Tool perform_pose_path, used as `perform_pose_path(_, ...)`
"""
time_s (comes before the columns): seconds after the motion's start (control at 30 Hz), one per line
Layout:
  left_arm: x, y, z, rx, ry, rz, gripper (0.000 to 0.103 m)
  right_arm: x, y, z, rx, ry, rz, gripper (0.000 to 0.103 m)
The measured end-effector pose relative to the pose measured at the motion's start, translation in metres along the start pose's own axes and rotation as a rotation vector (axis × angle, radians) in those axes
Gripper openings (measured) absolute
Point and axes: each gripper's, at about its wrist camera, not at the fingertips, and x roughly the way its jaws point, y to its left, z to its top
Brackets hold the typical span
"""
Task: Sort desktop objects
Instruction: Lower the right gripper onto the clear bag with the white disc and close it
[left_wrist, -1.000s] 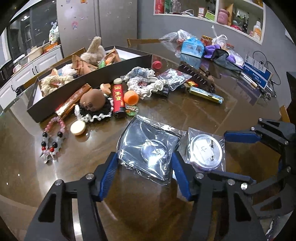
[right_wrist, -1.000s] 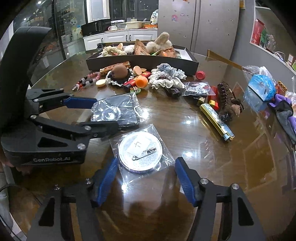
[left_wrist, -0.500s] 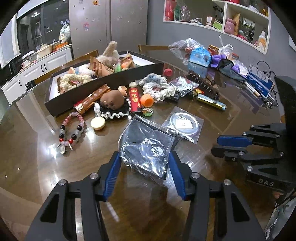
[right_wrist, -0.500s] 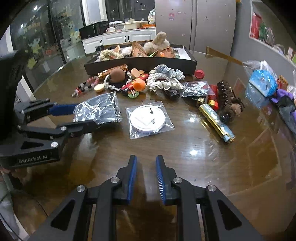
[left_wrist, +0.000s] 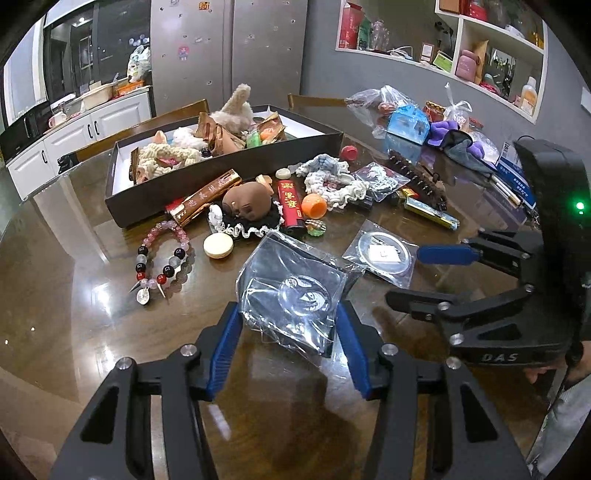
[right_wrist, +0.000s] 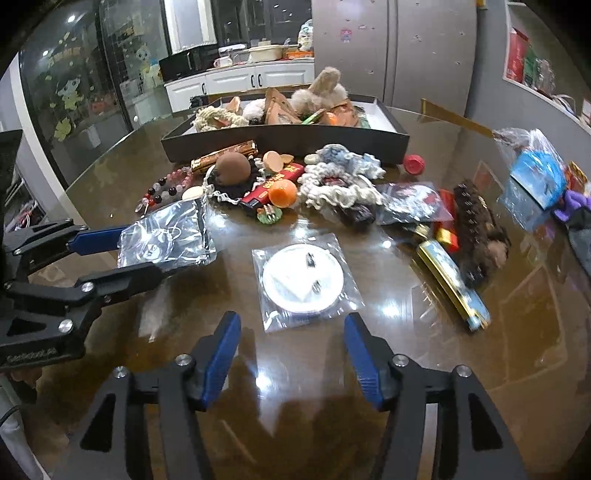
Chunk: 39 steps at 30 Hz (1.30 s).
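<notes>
My left gripper (left_wrist: 287, 314) is shut on a crumpled clear bag with a round badge inside (left_wrist: 295, 291), held just above the brown table; the right wrist view shows the same bag (right_wrist: 166, 240) in the left gripper (right_wrist: 144, 253). A second bagged badge, white and round (right_wrist: 303, 282), lies flat on the table. My right gripper (right_wrist: 291, 321) stands just short of it with its jaws opening and nothing between them. In the left wrist view the right gripper (left_wrist: 406, 275) sits right of the white badge (left_wrist: 384, 254).
A black box (left_wrist: 221, 171) filled with toys stands at the back. In front of it lie a bead bracelet (left_wrist: 162, 258), a brown figurine (left_wrist: 245, 201), a red lighter (left_wrist: 290, 206), an orange cap (left_wrist: 314, 206) and a gold box (right_wrist: 452, 284). Bags crowd the far right.
The left gripper closed on the clear bag and raised it slightly. The right gripper drew back from the white badge, snapped shut, then opened again near it.
</notes>
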Motion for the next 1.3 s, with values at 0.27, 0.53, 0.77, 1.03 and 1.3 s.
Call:
perform_pose_path(0.27,0.007,0.010,0.001,-0.030,0.007,-0.022,0.053,0.017,0.009,0.015,-0.058,-0.004,-0.020,0.081)
perform_pose_path(0.53,0.011,0.011,-0.001,-0.039,0.009,-0.035,0.053,0.017,0.011,0.016,-0.054,-0.019,-0.026,0.071)
perform_pose_path(0.77,0.009,0.012,0.000,-0.045,0.003,-0.034,0.053,0.013,0.013,0.013,-0.039,-0.015,-0.036,0.067)
perform_pose_path(1.03,0.008,0.013,-0.001,-0.050,-0.001,-0.035,0.053,0.008,0.012,0.013,-0.025,-0.021,-0.045,0.059)
perform_pose_path(1.3,0.006,0.012,0.000,-0.045,-0.007,-0.040,0.053,0.004,0.005,0.013,-0.032,-0.002,-0.055,0.030)
